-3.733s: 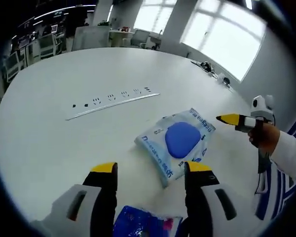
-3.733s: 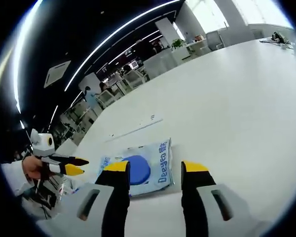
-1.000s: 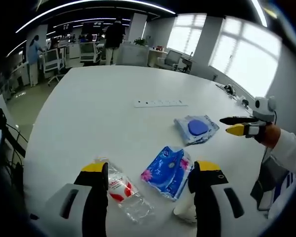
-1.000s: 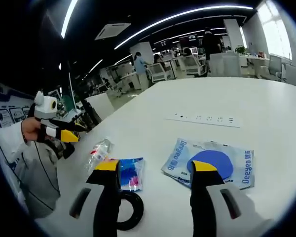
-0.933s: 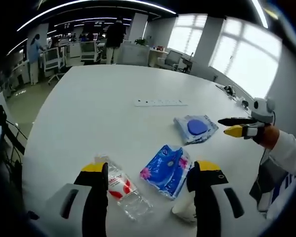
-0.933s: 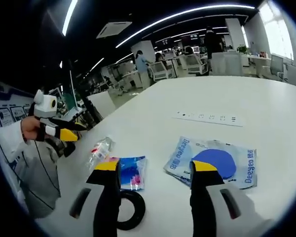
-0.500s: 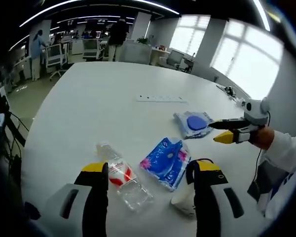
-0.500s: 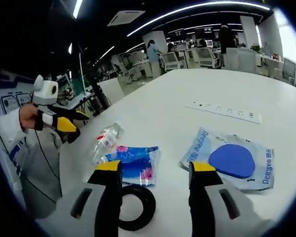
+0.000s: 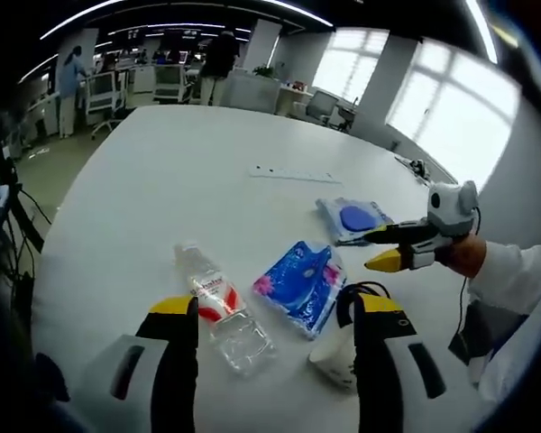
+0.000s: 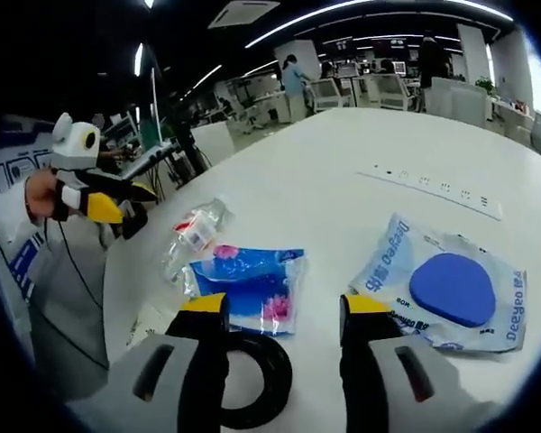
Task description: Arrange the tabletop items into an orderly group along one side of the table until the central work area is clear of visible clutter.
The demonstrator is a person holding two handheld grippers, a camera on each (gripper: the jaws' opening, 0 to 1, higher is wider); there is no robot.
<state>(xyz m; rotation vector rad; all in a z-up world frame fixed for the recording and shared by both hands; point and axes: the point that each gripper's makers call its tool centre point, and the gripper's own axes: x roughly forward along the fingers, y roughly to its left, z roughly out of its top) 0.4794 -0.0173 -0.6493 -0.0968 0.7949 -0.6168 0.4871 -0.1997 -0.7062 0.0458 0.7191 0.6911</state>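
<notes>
Both my grippers, left point(image 9: 269, 316) and right point(image 10: 278, 316), stood spread, empty. The water bottle point(image 9: 218, 308) lay at twelve o'clock of my left jaws: light, slick, crushable, I judged; best gripped across its labelled middle.

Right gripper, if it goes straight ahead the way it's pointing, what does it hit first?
Probably the black ring lying between the right gripper's fingers, then the blue floral packet just beyond; depth is hard to judge.
</notes>
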